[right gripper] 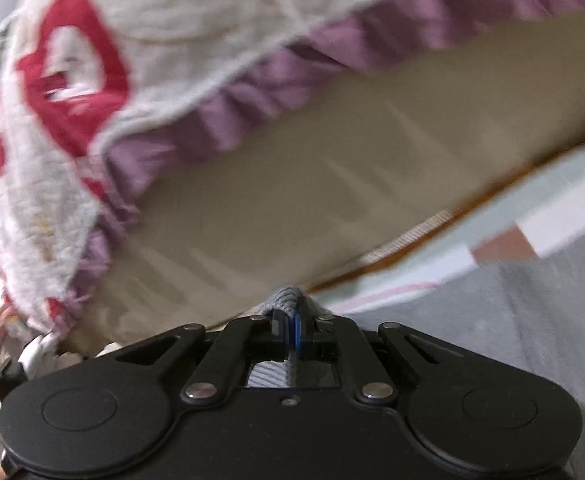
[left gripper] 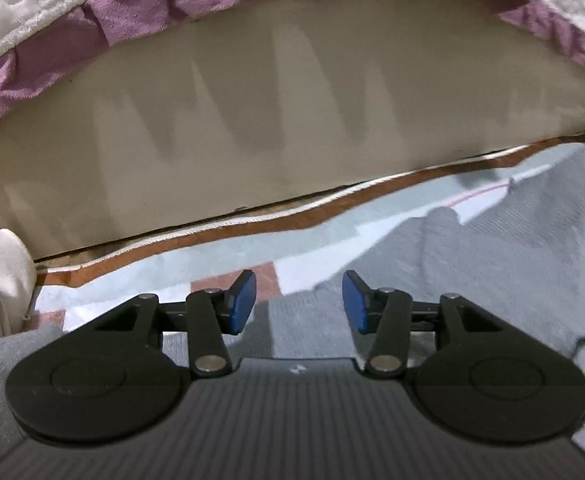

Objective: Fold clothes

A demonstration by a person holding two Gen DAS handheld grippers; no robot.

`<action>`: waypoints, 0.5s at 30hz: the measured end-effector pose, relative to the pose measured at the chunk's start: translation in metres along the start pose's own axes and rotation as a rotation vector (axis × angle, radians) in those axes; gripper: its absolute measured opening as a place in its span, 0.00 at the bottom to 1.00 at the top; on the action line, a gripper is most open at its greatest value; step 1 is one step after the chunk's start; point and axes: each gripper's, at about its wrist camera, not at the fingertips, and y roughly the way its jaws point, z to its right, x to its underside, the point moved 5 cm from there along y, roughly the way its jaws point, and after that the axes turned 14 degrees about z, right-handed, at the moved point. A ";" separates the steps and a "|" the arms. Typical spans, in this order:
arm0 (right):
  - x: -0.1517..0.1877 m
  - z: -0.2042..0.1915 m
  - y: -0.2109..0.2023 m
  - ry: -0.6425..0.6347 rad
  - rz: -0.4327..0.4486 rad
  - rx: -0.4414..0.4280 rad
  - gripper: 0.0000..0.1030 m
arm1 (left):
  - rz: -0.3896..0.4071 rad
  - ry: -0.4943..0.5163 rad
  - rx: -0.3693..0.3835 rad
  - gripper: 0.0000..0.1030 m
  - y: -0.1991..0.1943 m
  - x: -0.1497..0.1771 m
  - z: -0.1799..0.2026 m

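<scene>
A grey knit garment lies spread on a pale checked mat on the floor. In the left wrist view, my left gripper hovers over the garment's edge, its blue pads apart with nothing pinched between them. In the right wrist view, my right gripper is shut on a bunched fold of the same grey garment, and a tuft of the knit pokes up past the fingertips. The picture there is blurred by motion.
A beige bed base rises right behind the mat. A white quilt with a purple frill overhangs it; the right wrist view shows red patches on the quilt. A white cloth bundle sits at the left edge.
</scene>
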 end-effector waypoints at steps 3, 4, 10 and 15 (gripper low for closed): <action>0.002 0.020 0.003 0.079 -0.027 0.044 0.05 | -0.035 -0.003 0.053 0.54 0.010 0.005 0.005; 0.002 0.025 0.004 0.099 -0.038 0.051 0.05 | -0.051 -0.001 0.075 0.56 0.013 0.008 0.008; 0.007 0.041 0.008 0.169 -0.095 0.058 0.06 | -0.069 -0.054 0.061 0.76 0.024 0.016 0.014; 0.012 0.042 0.010 0.119 -0.266 0.152 0.09 | -0.056 0.056 0.043 0.88 0.034 0.010 0.014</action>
